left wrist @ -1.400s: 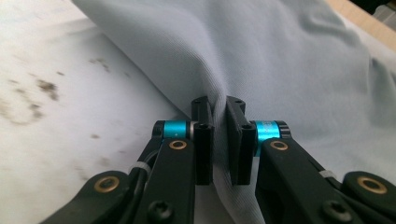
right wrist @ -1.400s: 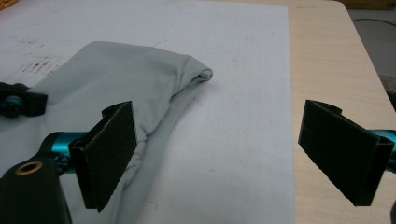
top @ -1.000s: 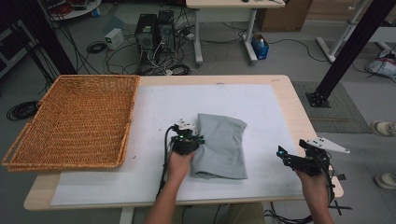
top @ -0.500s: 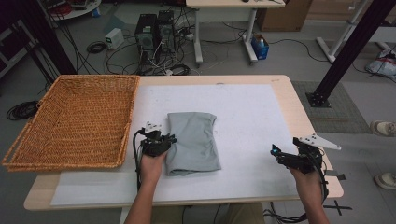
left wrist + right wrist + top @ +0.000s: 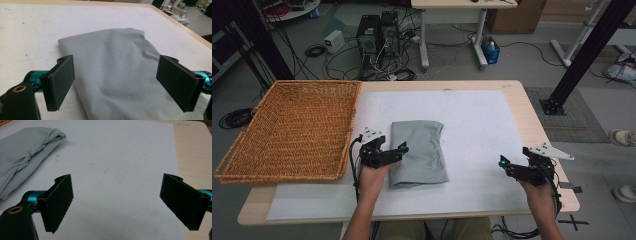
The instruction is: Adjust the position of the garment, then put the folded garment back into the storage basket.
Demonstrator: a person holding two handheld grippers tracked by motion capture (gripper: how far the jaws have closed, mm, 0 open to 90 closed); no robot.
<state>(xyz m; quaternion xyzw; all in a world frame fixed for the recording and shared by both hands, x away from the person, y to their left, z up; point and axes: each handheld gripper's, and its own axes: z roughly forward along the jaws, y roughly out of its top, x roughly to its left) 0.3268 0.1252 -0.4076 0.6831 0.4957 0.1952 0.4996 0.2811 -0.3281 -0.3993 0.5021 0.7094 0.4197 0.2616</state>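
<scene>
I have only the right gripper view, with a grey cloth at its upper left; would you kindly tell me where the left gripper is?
Observer: The left gripper is at the grey cloth's left edge; its jaws have just been opening and stand wide, pads off the fabric.
Operator: Thank you. What lies beyond it on that side?
Observer: A wicker basket sits on the table's left end, apart from the cloth.
Operator: Is anything in it?
Observer: No, it looks empty.
</scene>
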